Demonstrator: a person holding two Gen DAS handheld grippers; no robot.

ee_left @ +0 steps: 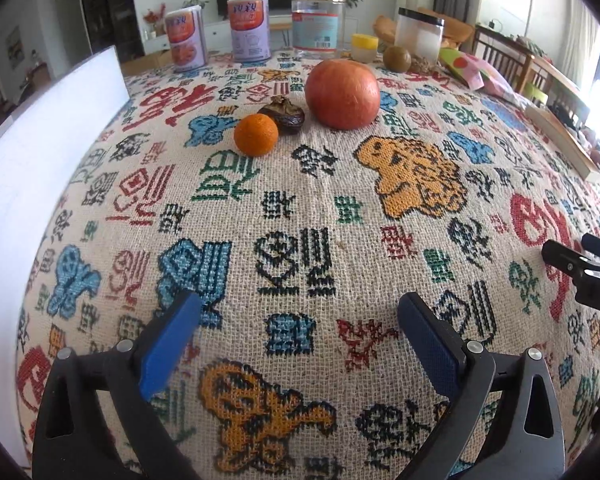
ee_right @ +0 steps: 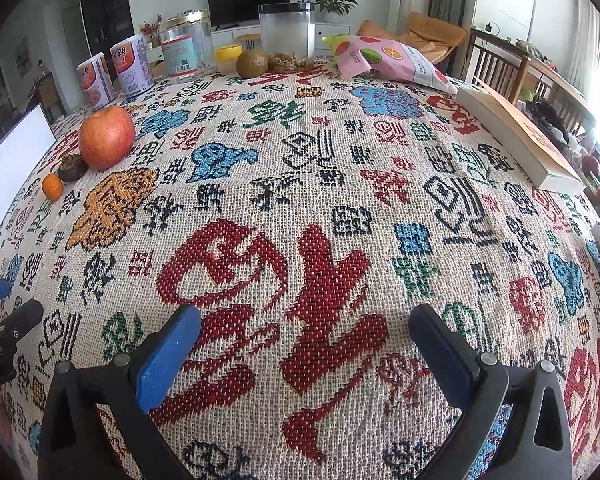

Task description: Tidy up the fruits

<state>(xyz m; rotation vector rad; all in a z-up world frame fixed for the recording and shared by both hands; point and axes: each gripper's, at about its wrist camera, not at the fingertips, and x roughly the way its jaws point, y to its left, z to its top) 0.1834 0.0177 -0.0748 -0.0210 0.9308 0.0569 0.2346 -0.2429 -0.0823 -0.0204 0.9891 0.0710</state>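
Left wrist view, scanning left to right: one tangerine (ee_left: 256,135), one dark wrinkled fruit (ee_left: 283,115), one apple (ee_left: 342,94), clustered mid-cloth beside the white tray (ee_left: 40,168), nothing sorted yet; left gripper (ee_left: 298,344) and right gripper (ee_right: 304,346) both spread wide, empty, hovering over the tablecloth (ee_left: 340,208)

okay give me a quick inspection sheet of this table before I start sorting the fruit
Surface: patterned woven tablecloth, flat.
Job's things: apple, small orange and a dark wrinkled fruit clustered together; a round brown-green fruit sits apart by the jars.
Clutter: two cans, clear jars, snack bag, book.
Grippers: left hand-held gripper and right hand-held gripper both open, empty.
Cables: nothing seen.
Surroundings: television, wooden chairs.
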